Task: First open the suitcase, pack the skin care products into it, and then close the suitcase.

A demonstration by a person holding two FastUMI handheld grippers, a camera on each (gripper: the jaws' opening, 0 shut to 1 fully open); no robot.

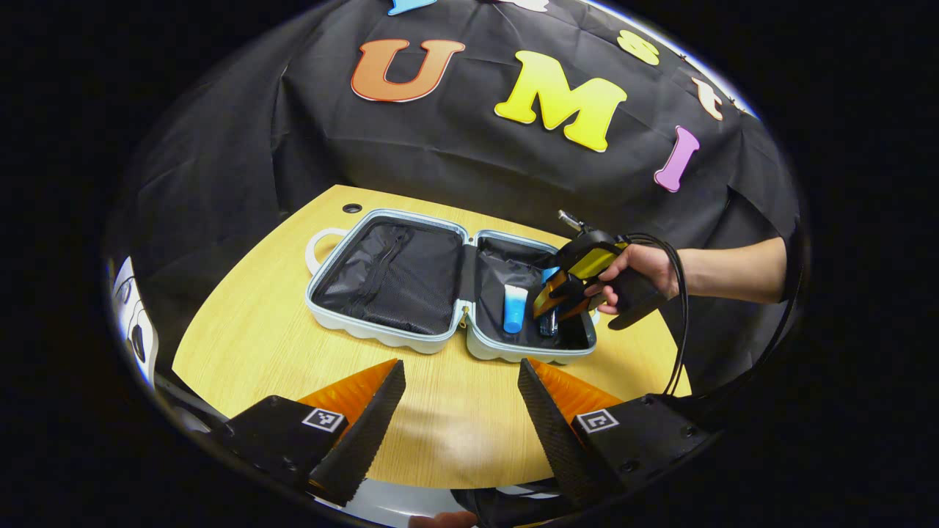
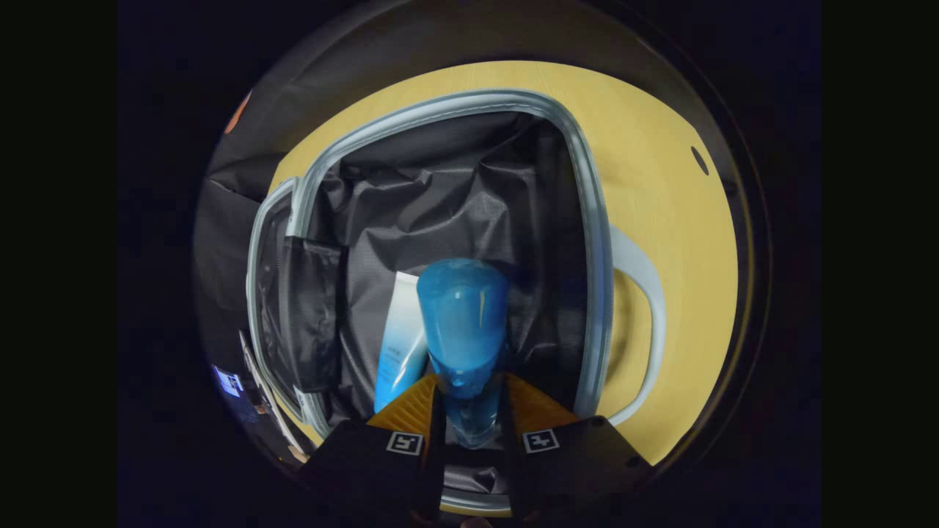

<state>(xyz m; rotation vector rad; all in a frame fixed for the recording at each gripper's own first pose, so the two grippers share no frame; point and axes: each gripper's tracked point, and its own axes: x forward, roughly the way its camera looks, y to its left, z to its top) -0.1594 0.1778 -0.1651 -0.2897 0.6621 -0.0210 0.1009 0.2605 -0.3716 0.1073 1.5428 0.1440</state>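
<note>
I am in the packing step. The suitcase lies open on the bench, both halves flat. My right tool is clenched on a blue bottle and holds it inside the right half of the suitcase, just above the black lining. A white and blue tube already lies in that half, just beside the bottle. My left tool is released, with its fingers spread wide, and it hangs over the bench in front of the suitcase, holding nothing. I think the next move calls for lowering the bottle beside the tube and then letting it go, gently, so it does not roll onto the tube.
</note>
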